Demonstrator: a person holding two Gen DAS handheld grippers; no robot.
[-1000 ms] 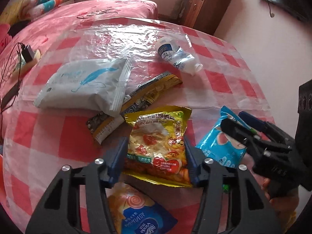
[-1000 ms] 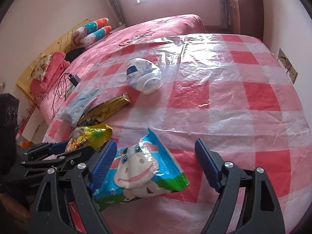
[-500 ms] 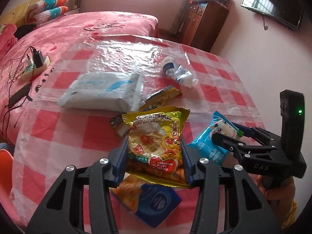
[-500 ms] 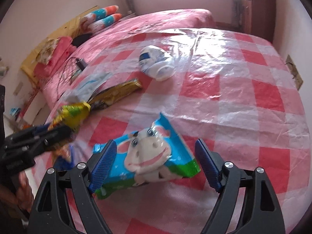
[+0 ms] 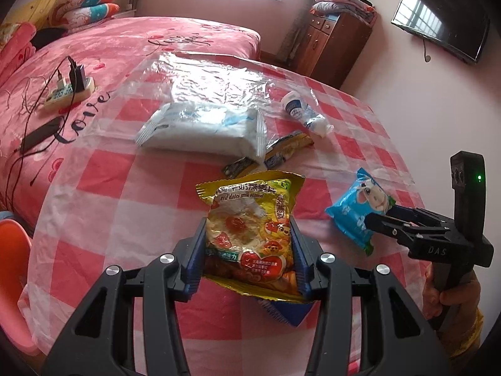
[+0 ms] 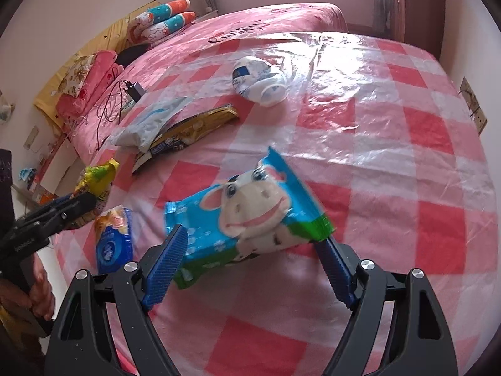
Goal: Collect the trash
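My left gripper (image 5: 249,257) is shut on a yellow oatmeal packet (image 5: 250,228) and holds it above the checked tablecloth (image 5: 109,188). My right gripper (image 6: 250,263) is shut on a blue cow-print packet (image 6: 247,216), also lifted off the table; it shows at the right of the left wrist view (image 5: 360,206). A blue and orange snack packet (image 6: 112,238) lies flat under the left gripper. A white tissue pack (image 5: 203,128), a dark yellow wrapper (image 5: 281,150) and a crushed white bottle (image 5: 305,114) lie further back.
The table has a clear plastic sheet (image 5: 213,78) over it. A pink bed (image 5: 109,47) with a power strip and cables (image 5: 65,91) stands behind. An orange stool (image 5: 12,282) is at the left edge. A wooden cabinet (image 5: 332,50) stands at the back right.
Both grippers have risen and pulled back from the table with their packets. The blue and orange snack packet stays on the cloth.
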